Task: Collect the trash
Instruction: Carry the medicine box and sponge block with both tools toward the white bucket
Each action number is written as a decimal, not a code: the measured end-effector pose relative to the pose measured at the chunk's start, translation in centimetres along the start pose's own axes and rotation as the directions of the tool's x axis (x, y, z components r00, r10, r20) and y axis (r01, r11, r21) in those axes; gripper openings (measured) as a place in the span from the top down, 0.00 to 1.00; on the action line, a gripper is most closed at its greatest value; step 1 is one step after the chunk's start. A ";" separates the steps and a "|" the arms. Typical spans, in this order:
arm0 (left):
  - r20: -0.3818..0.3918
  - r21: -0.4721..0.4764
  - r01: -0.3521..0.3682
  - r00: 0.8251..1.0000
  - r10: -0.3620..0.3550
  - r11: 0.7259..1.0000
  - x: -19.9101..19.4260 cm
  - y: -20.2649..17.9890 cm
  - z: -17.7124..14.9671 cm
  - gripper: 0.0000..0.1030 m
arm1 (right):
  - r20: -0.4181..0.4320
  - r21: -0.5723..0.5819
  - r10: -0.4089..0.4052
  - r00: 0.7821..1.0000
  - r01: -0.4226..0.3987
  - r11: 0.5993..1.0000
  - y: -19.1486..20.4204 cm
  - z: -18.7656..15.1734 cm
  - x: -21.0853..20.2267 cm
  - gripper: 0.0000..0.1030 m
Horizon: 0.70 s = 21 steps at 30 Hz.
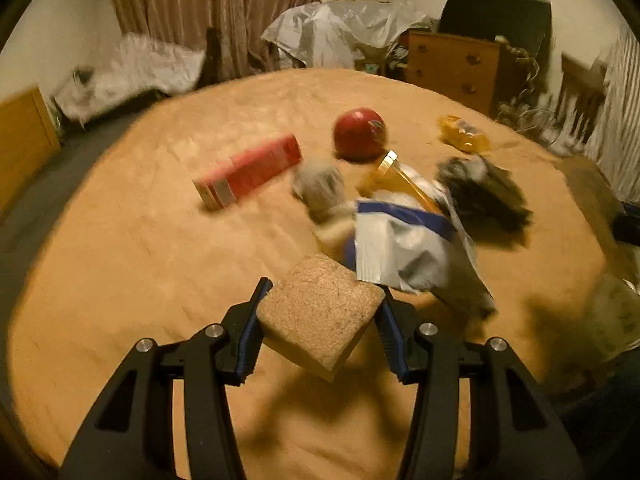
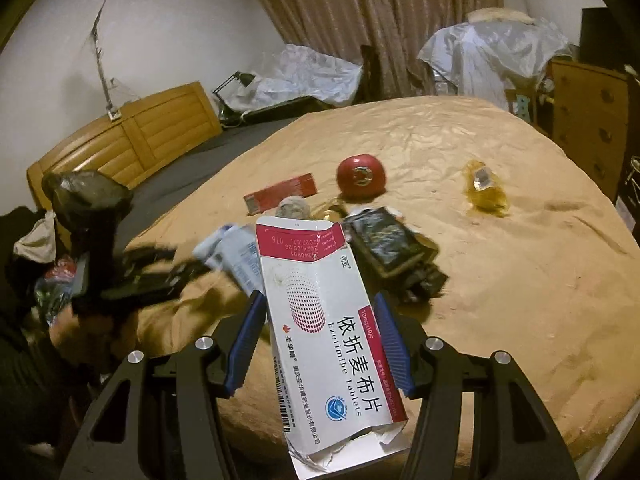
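Note:
My left gripper (image 1: 320,316) is shut on a tan sponge block (image 1: 320,312), held above the tan bedspread (image 1: 140,280). My right gripper (image 2: 320,332) is shut on a torn white and red tablet box (image 2: 320,320), held above the bed. On the bed lie a red box (image 1: 252,170), a red ball (image 1: 359,134), a yellow wrapper (image 1: 464,134), a grey fluffy wad (image 1: 320,184), a white and blue packet (image 1: 404,240) and a dark crumpled wrapper (image 1: 484,196). The left gripper shows blurred in the right wrist view (image 2: 132,272).
A wooden headboard (image 2: 132,136) stands at the left. A wooden dresser (image 1: 452,68) stands past the far edge of the bed. Plastic-covered piles (image 1: 340,28) sit by the curtain. Clothes and bags (image 2: 48,280) lie beside the bed at the left.

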State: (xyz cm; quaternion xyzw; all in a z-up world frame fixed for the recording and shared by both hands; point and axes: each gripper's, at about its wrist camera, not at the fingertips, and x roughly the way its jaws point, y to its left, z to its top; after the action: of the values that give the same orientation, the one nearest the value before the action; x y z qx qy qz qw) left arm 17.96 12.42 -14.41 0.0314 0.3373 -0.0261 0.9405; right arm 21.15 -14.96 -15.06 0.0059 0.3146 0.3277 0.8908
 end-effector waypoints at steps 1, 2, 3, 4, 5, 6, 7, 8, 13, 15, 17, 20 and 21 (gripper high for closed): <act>0.028 -0.022 0.013 1.000 -0.012 1.000 -0.7 0.6 0.7 0.54 | 0.002 -0.001 -0.003 1.000 0.003 1.000 0.1 0.1 0.2 0.44; 0.086 -0.066 0.048 0.995 -0.042 0.997 -2.0 1.4 2.0 0.54 | 0.006 0.001 -0.003 1.000 0.003 1.000 0.3 0.1 0.3 0.44; 0.123 -0.088 0.033 0.992 -0.022 0.996 -2.8 2.0 2.9 0.54 | 0.011 0.009 0.001 1.000 -0.001 1.000 0.5 0.1 0.3 0.44; 0.122 -0.079 -0.002 0.992 0.012 0.997 -2.8 2.1 3.3 0.55 | 0.015 0.011 0.000 1.000 0.000 1.000 0.4 0.1 0.4 0.44; 0.099 -0.070 -0.022 0.995 0.029 0.997 -2.2 2.4 3.7 0.56 | 0.017 0.013 -0.002 1.000 0.002 1.000 0.3 0.0 0.5 0.44; 0.081 -0.084 -0.014 0.996 0.020 0.996 -1.8 2.7 3.7 0.56 | 0.017 0.014 -0.005 1.000 0.005 1.000 0.3 0.1 0.5 0.44; 0.080 -0.091 -0.006 0.997 0.013 0.996 -1.9 2.9 3.5 0.56 | 0.020 0.012 -0.013 1.000 0.013 1.000 0.3 0.0 0.5 0.44; 0.088 -0.089 0.001 0.996 0.007 0.996 -2.4 2.7 3.3 0.56 | 0.029 0.004 -0.030 0.999 0.029 1.000 0.3 0.1 0.3 0.44; 0.145 -0.103 -0.004 0.989 0.019 0.995 -5.5 -0.1 2.1 0.56 | 0.087 -0.028 -0.083 0.993 0.086 0.996 1.1 0.7 -1.0 0.44; 0.174 -0.086 -0.026 0.984 0.040 0.996 -6.8 -2.1 1.8 0.56 | 0.131 -0.040 -0.109 0.985 0.115 0.993 1.9 1.1 -2.1 0.44; 0.204 -0.083 -0.062 0.976 0.078 0.995 -8.3 -3.8 1.5 0.56 | 0.176 -0.047 -0.138 0.975 0.148 0.988 2.7 1.3 -3.2 0.44; 0.254 -0.122 -0.083 0.961 0.112 0.989 -10.4 -5.7 1.5 0.55 | 0.241 -0.043 -0.180 0.954 0.196 0.980 4.0 1.4 -5.2 0.44; 0.272 -0.140 -0.100 0.953 0.136 0.985 -11.0 -6.2 1.6 0.55 | 0.258 -0.041 -0.193 0.947 0.210 0.977 4.4 1.4 -5.8 0.44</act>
State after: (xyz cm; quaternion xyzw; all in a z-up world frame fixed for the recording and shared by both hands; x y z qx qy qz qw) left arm 10.01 6.39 -6.44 -0.0111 0.1989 0.0471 0.9788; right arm 15.98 -14.63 -9.79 -0.0148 0.1862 0.2420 0.9521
